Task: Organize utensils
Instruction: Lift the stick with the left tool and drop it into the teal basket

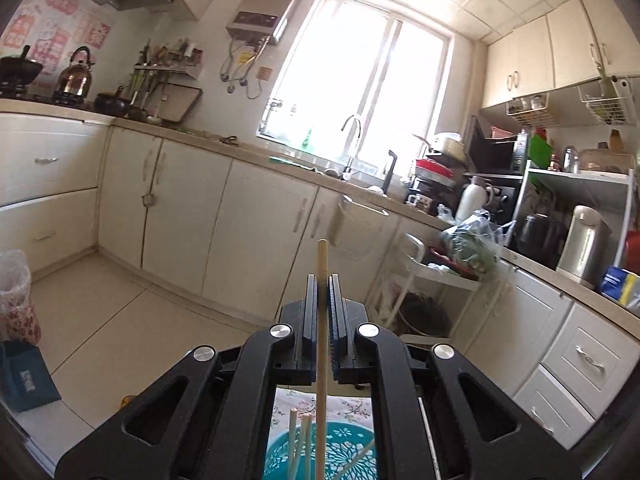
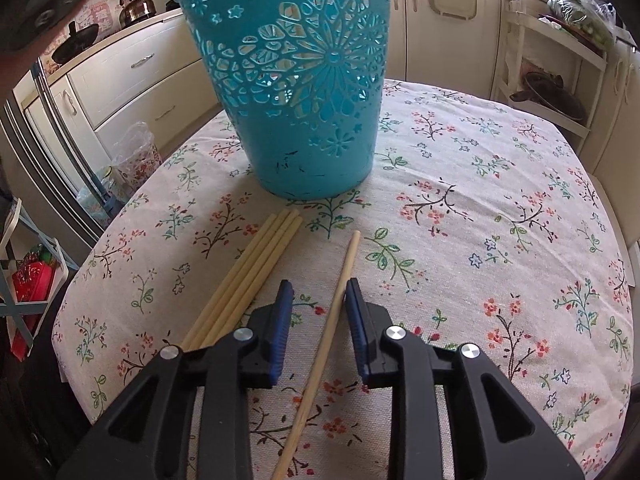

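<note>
window (image 1: 360, 76): glowing bright, upper middle
cabinets (image 1: 248, 220): cream, lining the walls
floor (image 1: 132, 320): pale tiles, lying lower left
kettle (image 1: 76, 76): sitting upper left

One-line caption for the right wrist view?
Right gripper open astride a single chopstick on the floral tablecloth, teal basket ahead.

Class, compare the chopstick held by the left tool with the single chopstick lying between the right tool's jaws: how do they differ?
The left tool is shut on its chopstick, lifted above the blue basket; the single chopstick lies flat on the flowered tablecloth. The right tool stands open, its pads clear of that chopstick. Both chopsticks are pale wood.
</note>
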Demonstrator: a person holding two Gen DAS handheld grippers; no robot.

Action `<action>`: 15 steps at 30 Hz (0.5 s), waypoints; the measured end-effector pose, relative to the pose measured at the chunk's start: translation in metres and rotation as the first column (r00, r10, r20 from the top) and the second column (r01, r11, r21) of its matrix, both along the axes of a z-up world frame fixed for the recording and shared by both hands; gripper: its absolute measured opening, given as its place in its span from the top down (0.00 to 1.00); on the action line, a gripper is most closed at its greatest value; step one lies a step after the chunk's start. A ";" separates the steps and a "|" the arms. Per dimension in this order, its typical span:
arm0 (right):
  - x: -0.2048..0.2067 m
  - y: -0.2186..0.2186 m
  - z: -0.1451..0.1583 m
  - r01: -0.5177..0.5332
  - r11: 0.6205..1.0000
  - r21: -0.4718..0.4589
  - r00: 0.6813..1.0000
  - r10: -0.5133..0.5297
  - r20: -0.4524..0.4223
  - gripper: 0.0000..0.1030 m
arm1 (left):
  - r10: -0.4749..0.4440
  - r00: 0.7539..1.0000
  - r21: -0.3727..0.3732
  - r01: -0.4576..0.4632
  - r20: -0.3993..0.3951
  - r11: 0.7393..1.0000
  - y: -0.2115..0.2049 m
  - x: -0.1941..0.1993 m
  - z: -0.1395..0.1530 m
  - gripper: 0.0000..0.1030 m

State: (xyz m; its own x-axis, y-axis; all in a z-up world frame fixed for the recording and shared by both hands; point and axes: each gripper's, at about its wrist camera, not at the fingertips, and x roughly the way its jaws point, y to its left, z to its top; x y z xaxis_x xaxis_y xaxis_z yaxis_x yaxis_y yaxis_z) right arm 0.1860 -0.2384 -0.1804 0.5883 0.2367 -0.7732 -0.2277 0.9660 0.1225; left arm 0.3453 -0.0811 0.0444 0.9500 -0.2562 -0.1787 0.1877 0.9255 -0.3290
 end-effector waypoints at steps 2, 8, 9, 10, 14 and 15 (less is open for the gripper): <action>0.001 -0.001 0.000 0.001 1.000 0.007 1.000 -0.001 -0.001 0.73 | 0.015 1.000 -0.006 -0.015 -0.016 1.000 -0.001 0.009 -0.009 0.95; 0.002 -0.003 0.000 0.000 1.000 0.020 1.000 0.000 -0.004 0.72 | 0.022 0.998 0.037 -0.020 -0.051 0.999 -0.011 0.016 -0.037 0.95; 0.002 -0.003 0.000 0.000 1.000 0.021 1.000 0.000 -0.004 0.71 | 0.021 0.998 0.048 -0.019 -0.055 0.999 -0.012 0.015 -0.042 0.95; 0.002 -0.003 0.000 0.000 1.000 0.021 1.000 0.000 -0.004 0.71 | 0.021 0.998 0.061 -0.017 -0.061 0.998 -0.015 0.015 -0.046 0.95; 0.002 -0.002 0.000 0.000 1.000 0.020 1.000 0.000 -0.004 0.71 | 0.010 0.994 0.121 0.003 -0.110 0.993 -0.022 0.014 -0.066 0.95; 0.002 -0.002 0.000 0.001 1.000 0.021 1.000 -0.001 -0.005 0.71 | 0.008 0.992 0.132 0.008 -0.123 0.991 -0.023 0.013 -0.070 0.95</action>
